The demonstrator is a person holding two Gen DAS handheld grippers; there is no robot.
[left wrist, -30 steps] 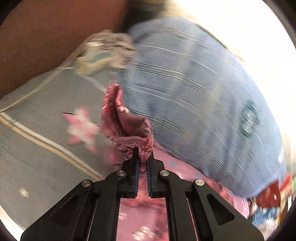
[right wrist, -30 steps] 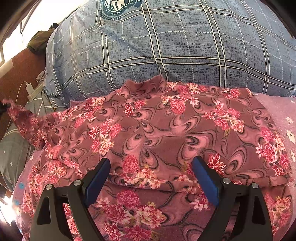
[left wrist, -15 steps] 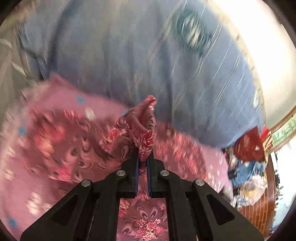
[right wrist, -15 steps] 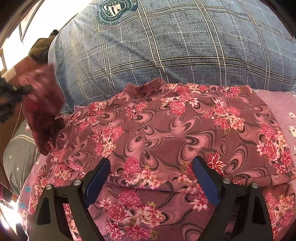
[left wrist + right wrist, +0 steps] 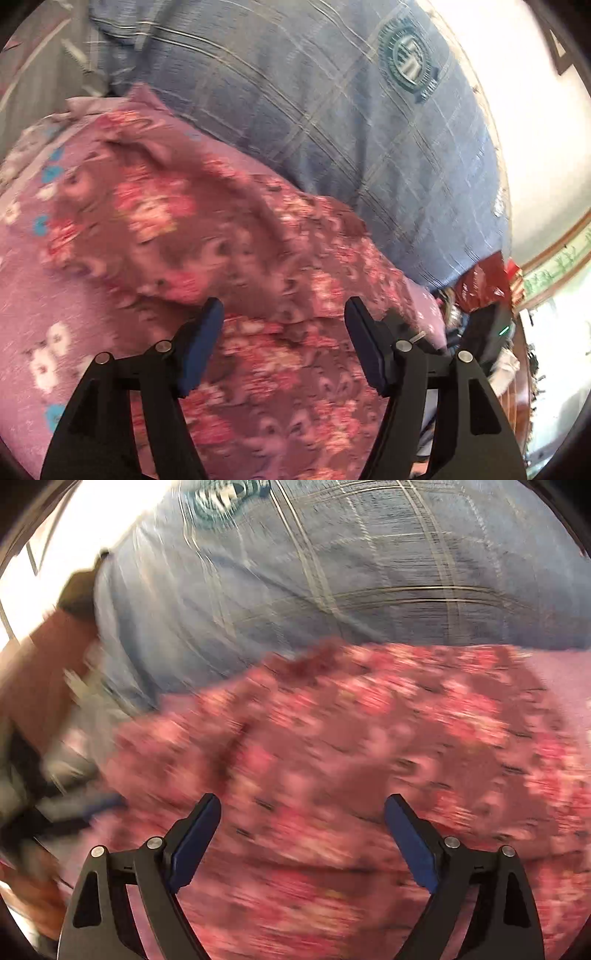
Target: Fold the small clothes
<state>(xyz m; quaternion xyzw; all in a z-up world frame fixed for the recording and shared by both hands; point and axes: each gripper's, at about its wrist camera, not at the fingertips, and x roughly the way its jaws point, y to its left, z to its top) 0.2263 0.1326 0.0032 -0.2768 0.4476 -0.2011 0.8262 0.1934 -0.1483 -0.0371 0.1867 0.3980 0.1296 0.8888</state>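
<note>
The floral garment [image 5: 236,236] lies on the pink bedsheet [image 5: 44,317], its far edge against the blue plaid pillow [image 5: 332,122]. A raised layer lies across its middle, so I judge one fold laid; further folds and smoothing remain. My left gripper [image 5: 284,332] is spread, holding nothing. My right gripper [image 5: 303,823] is likewise spread over the cloth. Both views are blurred.

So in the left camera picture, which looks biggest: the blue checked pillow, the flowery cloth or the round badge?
1. Blue checked pillow and flowery cloth: alike, and the cloth lies nearer.
2. Round badge: smallest.
</note>
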